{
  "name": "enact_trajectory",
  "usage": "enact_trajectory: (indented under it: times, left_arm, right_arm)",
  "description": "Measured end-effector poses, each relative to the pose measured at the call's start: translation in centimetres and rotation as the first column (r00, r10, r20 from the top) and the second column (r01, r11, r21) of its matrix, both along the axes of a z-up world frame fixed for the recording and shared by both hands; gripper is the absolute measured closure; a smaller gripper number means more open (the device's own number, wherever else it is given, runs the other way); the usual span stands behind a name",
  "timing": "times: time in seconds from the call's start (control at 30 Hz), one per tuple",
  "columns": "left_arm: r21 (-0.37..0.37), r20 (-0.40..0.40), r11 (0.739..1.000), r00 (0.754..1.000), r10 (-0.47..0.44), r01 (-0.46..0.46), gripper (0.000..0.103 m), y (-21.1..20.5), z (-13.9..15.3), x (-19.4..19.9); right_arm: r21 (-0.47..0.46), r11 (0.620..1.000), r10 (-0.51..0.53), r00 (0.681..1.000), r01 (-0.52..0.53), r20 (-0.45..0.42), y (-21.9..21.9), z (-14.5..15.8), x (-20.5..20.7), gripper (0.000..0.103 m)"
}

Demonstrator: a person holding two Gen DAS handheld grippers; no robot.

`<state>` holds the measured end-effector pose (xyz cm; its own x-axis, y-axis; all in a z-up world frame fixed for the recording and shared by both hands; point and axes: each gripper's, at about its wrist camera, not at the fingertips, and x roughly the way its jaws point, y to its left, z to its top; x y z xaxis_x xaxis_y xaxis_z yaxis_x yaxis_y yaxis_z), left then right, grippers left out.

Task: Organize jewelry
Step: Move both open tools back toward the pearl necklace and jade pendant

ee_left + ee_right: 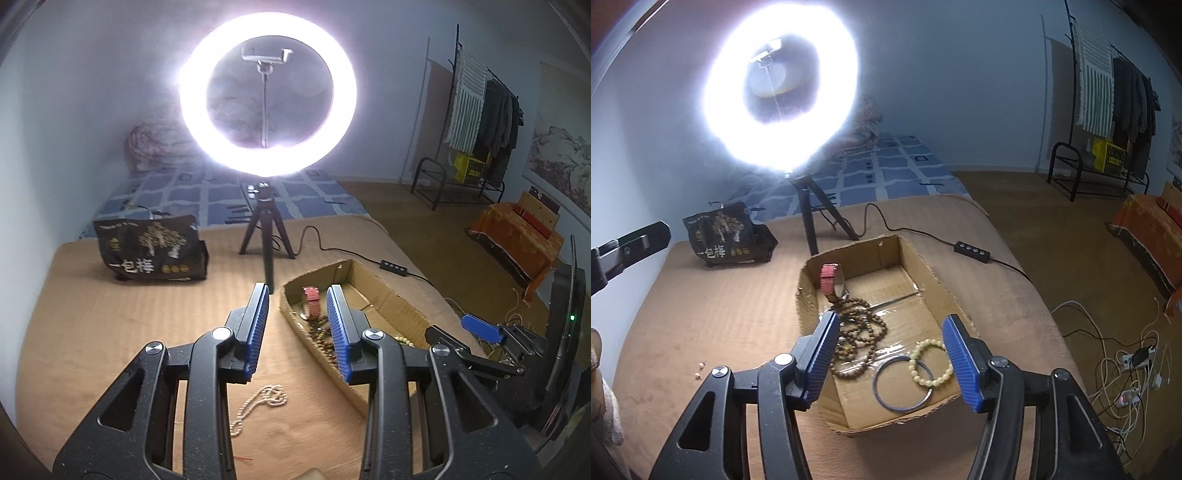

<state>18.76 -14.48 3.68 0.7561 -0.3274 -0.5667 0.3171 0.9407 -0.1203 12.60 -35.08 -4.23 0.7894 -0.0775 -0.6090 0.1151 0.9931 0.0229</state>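
- A cardboard box (925,266) sits in the middle of the right wrist view, on a tan padded surface that looks like a bed or mat rather than a table. Its top is cut away, which I judge makes it the collecting tray for the jewelry.
- Inside the box, toward its upper left corner, a red-strapped watch (830,277) stands on edge against the wall.
- Below the watch lies a heap of brown wooden beads (860,332), coiled on the box floor.
- At the lower right of the box floor a pale yellow bead bracelet (930,363) overlaps a thin metal bangle (903,384); both lie flat.
- The right tongs (897,358) hang over the near end of the box, spread wide with nothing between the blue pads; they appear to have let go of a piece there.
- In the left wrist view, a white pearl necklace (260,404) lies loose on the tan surface at lower centre, outside the box and just left of its near wall. It looks like the piece yet to be put away.
- The left tongs (299,325) hover above it, parted and empty, framing the box's left edge.
- A lit ring light (267,101) on a small tripod fills the upper centre, facing the work area to brighten it.
- A dark printed bag (149,247) stands at the left.
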Motion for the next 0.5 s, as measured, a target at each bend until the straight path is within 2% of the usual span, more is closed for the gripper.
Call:
enact_trajectory:
  times: [0.23, 0.43, 0.5]
  left_arm:
    - [0.02, 0.048, 1.0, 0.999, 0.023, -0.024, 0.071, 2.7, 1.2, -1.7]
    - [0.026, 0.067, 0.998, 0.997, 0.047, -0.049, 0.07, 5.2, 1.5, -2.6]
    - [0.032, 0.068, 0.998, 0.996, 0.054, -0.057, 0.07, 6.2, 1.4, -2.7]
  right_arm:
    - [-0.007, 0.999, 0.045, 0.999, -0.045, 0.013, 2.8, 0.4, 0.0, 0.036]
    - [-0.02, 0.996, 0.086, 0.996, -0.085, 0.025, 5.6, 0.6, 0.1, 0.029]
    - [-0.021, 0.995, 0.098, 0.995, -0.098, 0.028, 6.6, 0.5, 0.3, 0.023]
